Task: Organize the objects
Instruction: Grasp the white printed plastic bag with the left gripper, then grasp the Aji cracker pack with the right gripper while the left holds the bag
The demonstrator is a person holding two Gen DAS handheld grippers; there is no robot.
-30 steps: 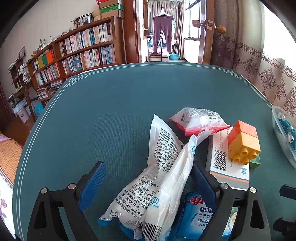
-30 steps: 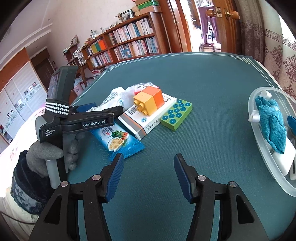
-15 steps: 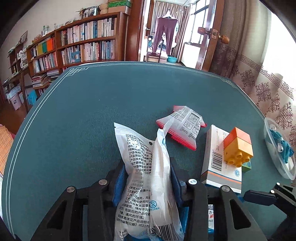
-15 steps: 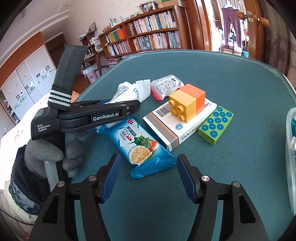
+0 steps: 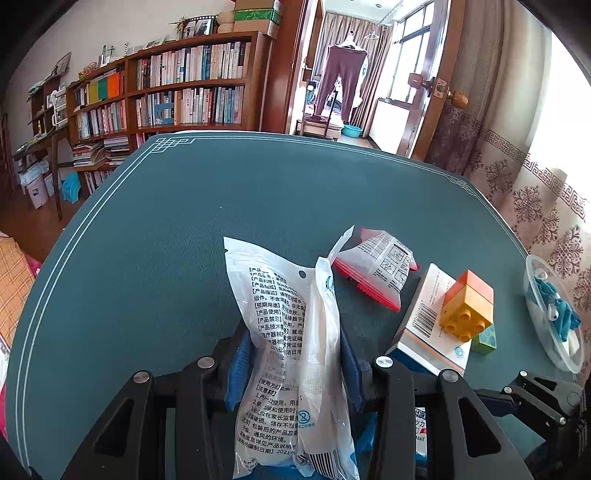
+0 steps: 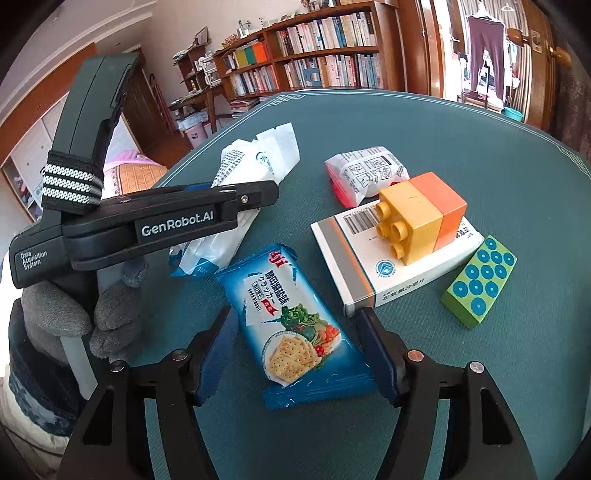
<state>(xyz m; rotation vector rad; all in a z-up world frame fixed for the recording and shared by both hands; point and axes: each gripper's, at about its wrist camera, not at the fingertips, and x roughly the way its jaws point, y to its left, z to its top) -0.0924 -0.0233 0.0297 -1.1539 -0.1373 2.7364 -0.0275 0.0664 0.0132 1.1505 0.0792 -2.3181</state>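
At table's right edge, clear tray (image 5: 570, 363), teal cloth (image 5: 561, 314) inside

Far ahead of the gripper, past the teal table's (image 5: 155, 229) far edge, a long wooden bookshelf (image 5: 177, 96) packed with books lines the wall, with boxes (image 5: 255, 14) stacked on its top. To the right of that, beyond an open wooden door (image 5: 439, 85), dark trousers (image 5: 343, 77) hang on a hanger above a blue basin (image 5: 351, 130) on the floor. Patterned curtains (image 5: 535, 184) hang along the gripper's right side, and low on its left a checked orange cloth (image 5: 11, 284) shows beside the table.
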